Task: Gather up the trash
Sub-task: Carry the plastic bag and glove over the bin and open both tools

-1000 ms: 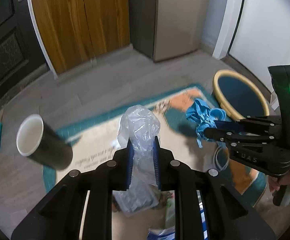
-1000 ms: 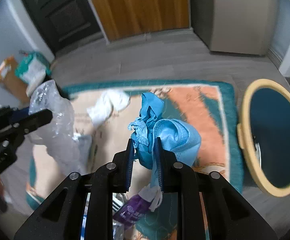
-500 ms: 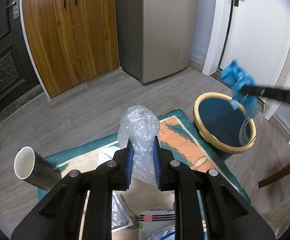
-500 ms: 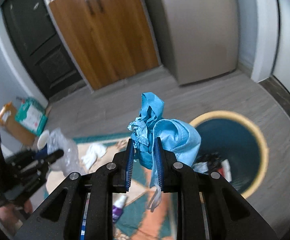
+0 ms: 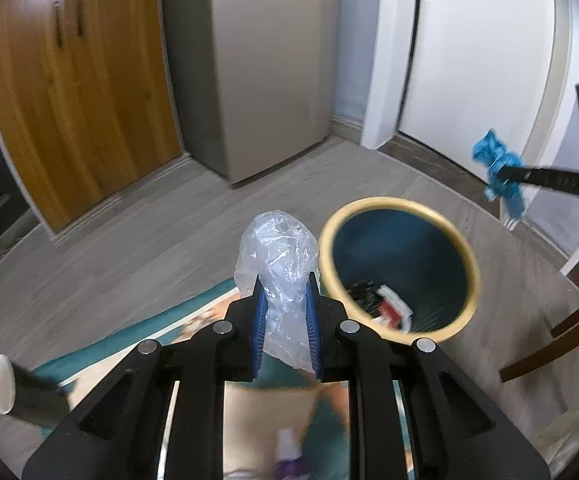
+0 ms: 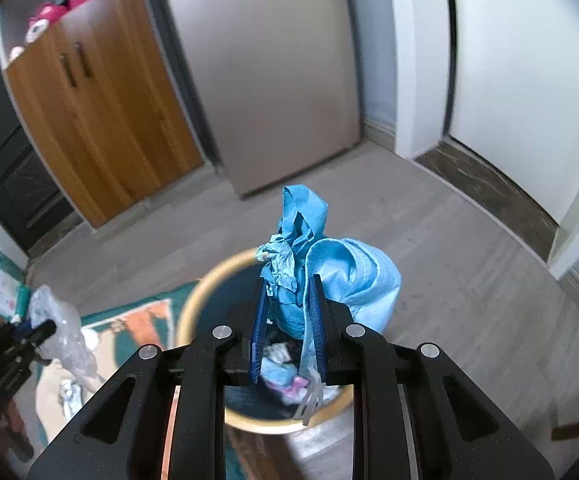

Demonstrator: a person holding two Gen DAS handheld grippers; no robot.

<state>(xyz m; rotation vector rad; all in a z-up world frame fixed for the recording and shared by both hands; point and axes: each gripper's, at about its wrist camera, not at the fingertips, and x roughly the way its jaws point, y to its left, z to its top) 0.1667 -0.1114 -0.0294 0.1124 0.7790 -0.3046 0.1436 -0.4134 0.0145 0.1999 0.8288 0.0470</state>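
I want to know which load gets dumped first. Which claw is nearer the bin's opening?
Right. The right claw, shut on the blue cloth, hangs over the trash bin. The left claw, gripping the clear plastic bag, sits beside the bin's rim.

Left gripper [image 5: 285, 312] closed on clear plastic bag [image 5: 279, 256]. Right gripper [image 6: 287, 320] closed on blue cloth [image 6: 309, 256], held aloft.

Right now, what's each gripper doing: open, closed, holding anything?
Left gripper: closed on the clear plastic bag.
Right gripper: closed on the crumpled blue wad, above the bin.
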